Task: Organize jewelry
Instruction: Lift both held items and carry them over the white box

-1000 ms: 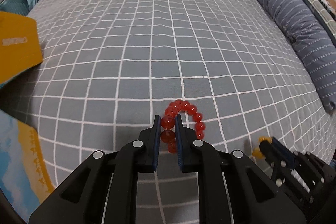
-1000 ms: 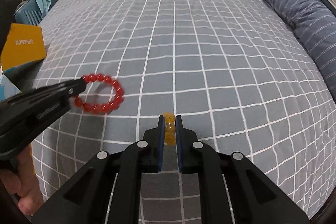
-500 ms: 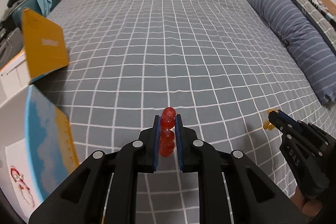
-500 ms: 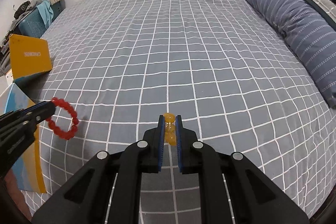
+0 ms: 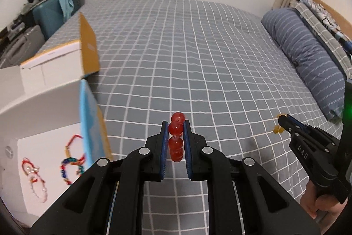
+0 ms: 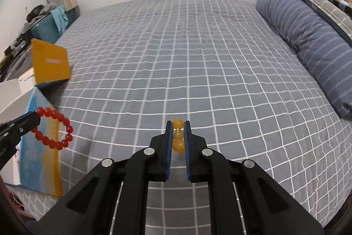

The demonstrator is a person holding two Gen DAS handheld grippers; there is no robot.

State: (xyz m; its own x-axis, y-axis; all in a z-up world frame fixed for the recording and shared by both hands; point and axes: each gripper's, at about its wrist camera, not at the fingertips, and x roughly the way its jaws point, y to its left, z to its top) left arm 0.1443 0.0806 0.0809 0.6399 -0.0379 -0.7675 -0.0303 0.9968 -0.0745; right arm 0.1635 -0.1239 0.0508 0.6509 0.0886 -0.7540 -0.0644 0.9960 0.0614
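Observation:
My left gripper [image 5: 176,124] is shut on a red bead bracelet [image 5: 175,136] and holds it in the air above the grey checked bed. In the right wrist view the red bracelet [image 6: 54,128] hangs as a ring from the left gripper [image 6: 36,117], next to the open box. My right gripper [image 6: 177,124] is shut on a yellow bead bracelet [image 6: 177,140], also lifted off the bed. It shows at the right in the left wrist view [image 5: 280,119]. A white open box [image 5: 33,102] at the left holds several bracelets [image 5: 70,160].
The box has raised flaps, one orange [image 5: 89,52] and one blue and orange [image 5: 92,122]. A blue striped pillow [image 5: 308,54] lies along the bed's right side. A teal case [image 5: 52,12] and clutter stand beyond the bed's left edge.
Both grippers have lifted and drawn back from the bed with their bracelets. The left gripper has moved left toward the open box, whose inside now shows.

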